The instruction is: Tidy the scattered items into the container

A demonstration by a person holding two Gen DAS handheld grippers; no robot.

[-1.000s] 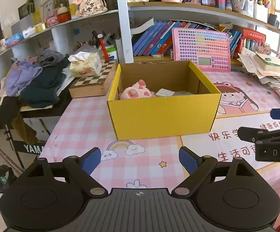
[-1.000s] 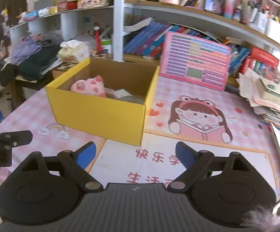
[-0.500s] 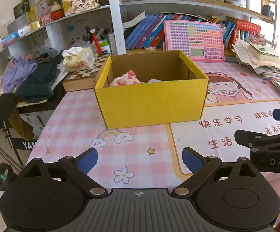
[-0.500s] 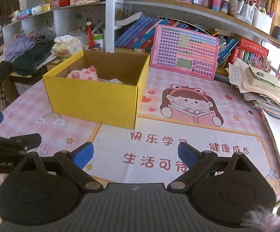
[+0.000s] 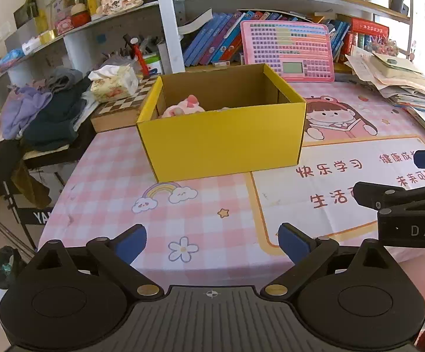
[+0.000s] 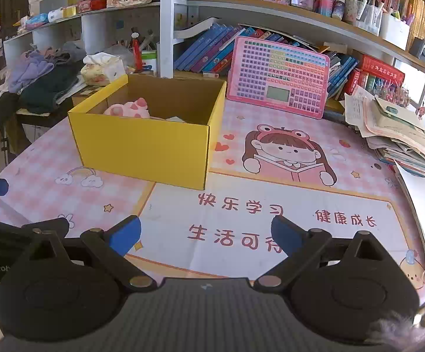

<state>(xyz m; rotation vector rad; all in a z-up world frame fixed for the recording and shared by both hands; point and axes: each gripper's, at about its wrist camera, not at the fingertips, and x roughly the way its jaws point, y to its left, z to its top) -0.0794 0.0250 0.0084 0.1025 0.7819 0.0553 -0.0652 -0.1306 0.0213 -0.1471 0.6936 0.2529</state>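
Note:
A yellow cardboard box point(image 5: 221, 143) stands open on the pink tablecloth; it also shows in the right wrist view point(image 6: 142, 146). Inside it lie a pink plush toy point(image 5: 180, 108) point(image 6: 129, 108) and some pale items, mostly hidden by the box wall. My left gripper point(image 5: 212, 242) is open and empty, above the table's front edge, well short of the box. My right gripper point(image 6: 205, 234) is open and empty above the printed mat, to the right of the box. The right gripper also shows at the right edge of the left wrist view point(image 5: 400, 202).
A pink keyboard toy point(image 6: 278, 77) leans against the bookshelf behind the box. A stack of papers point(image 6: 400, 132) fills the right side. A chessboard box point(image 5: 118, 111), a tissue pack point(image 5: 114, 82) and piled clothes point(image 5: 39, 111) lie left. The table edge drops off left.
Both grippers have pulled back from the box and risen, so the box looks smaller and farther. Both stay open and empty.

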